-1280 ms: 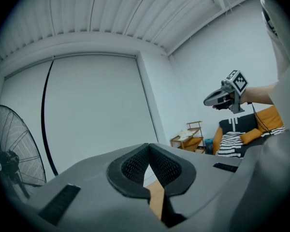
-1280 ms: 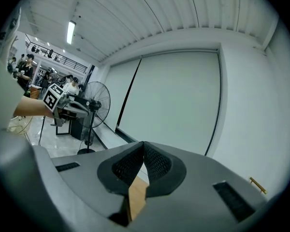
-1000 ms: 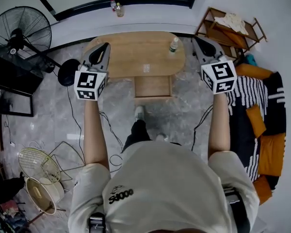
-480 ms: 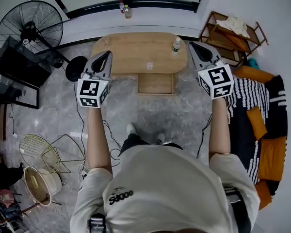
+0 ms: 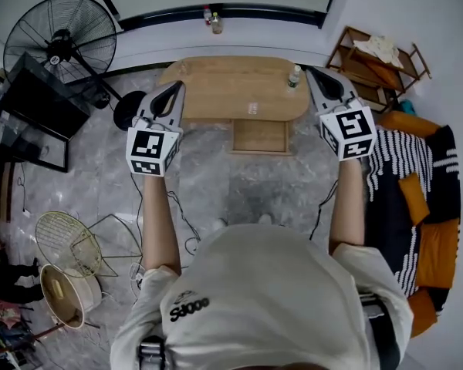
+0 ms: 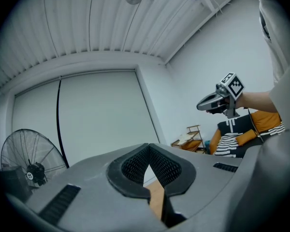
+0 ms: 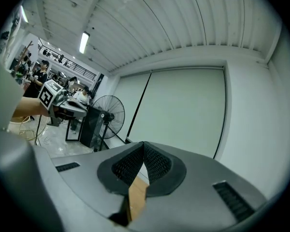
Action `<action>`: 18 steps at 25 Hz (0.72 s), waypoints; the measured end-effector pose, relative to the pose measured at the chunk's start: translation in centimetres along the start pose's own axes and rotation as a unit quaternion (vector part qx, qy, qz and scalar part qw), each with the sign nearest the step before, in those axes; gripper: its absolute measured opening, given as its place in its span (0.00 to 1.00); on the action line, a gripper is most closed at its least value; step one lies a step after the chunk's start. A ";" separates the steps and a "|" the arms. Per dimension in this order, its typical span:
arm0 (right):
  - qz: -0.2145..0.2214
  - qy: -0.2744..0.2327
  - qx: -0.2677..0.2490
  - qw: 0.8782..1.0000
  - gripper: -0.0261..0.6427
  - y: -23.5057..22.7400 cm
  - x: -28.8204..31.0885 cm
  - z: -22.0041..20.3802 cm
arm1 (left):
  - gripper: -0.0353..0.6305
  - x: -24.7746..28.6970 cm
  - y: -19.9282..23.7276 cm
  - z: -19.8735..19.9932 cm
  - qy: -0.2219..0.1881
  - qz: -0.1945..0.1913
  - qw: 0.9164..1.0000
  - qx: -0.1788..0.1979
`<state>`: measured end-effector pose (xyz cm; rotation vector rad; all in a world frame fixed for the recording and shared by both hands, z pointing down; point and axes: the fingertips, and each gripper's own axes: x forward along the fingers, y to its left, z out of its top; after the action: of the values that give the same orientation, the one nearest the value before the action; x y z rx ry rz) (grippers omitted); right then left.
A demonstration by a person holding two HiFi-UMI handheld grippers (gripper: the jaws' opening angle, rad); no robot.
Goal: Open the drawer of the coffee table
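Note:
The oval wooden coffee table [image 5: 216, 79] stands by the far wall. Its drawer [image 5: 261, 136] sticks out from the near edge, under the middle of the top. Both grippers are held up level in front of the person, well above the floor and short of the table. My left gripper [image 5: 174, 87] [image 6: 149, 147] is shut with nothing between its jaws, off the table's left end. My right gripper [image 5: 313, 72] [image 7: 143, 144] is shut and empty too, off the table's right end. Each gripper view shows the other gripper off to the side.
A plastic bottle [image 5: 294, 75] and a small white item [image 5: 252, 108] are on the tabletop. A standing fan [image 5: 62, 37] and black cabinet [image 5: 31, 118] are at left, a wooden shelf [image 5: 378, 56] and striped sofa [image 5: 417, 176] at right. Wire fan guards [image 5: 62, 245] and cables lie on the floor.
The person has stepped back from the table, the feet now almost hidden under the body. Both shut grippers drew back with the arms and rose slightly. The drawer stays pulled out.

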<state>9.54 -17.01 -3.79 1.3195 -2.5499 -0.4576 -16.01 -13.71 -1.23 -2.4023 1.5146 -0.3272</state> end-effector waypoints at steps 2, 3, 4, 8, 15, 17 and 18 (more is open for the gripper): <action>0.001 -0.002 -0.002 1.000 0.05 1.3 0.5 0.5 | 0.08 -0.9 0.8 -0.1 -0.005 0.000 1.000 -0.004; 0.003 -0.005 -0.003 1.000 0.05 1.9 0.6 0.7 | 0.08 -1.3 1.3 -0.1 -0.007 0.002 1.000 -0.005; 0.005 -0.009 -0.003 1.000 0.05 2.5 0.8 1.0 | 0.08 -1.7 1.6 -0.1 -0.010 0.003 1.000 -0.005; 0.008 -0.020 -0.007 1.000 0.05 4.5 1.3 2.3 | 0.08 -2.8 3.3 0.0 -0.020 0.005 1.000 -0.004; 0.007 -0.010 -0.017 1.000 0.05 6.1 2.6 2.9 | 0.08 -3.7 4.7 -0.3 -0.021 0.008 1.000 0.003; 0.004 -0.006 -0.019 1.000 0.05 6.0 2.7 2.8 | 0.08 -3.7 5.0 -0.5 -0.020 0.008 1.000 0.002; 0.004 -0.004 -0.020 1.000 0.05 6.0 2.8 2.8 | 0.08 -3.7 5.0 -0.6 -0.019 0.009 1.000 0.001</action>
<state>2.49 -15.56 -3.94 1.2966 -2.5381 -0.5106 -22.01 -12.51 -2.62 -2.3787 1.5165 -0.2766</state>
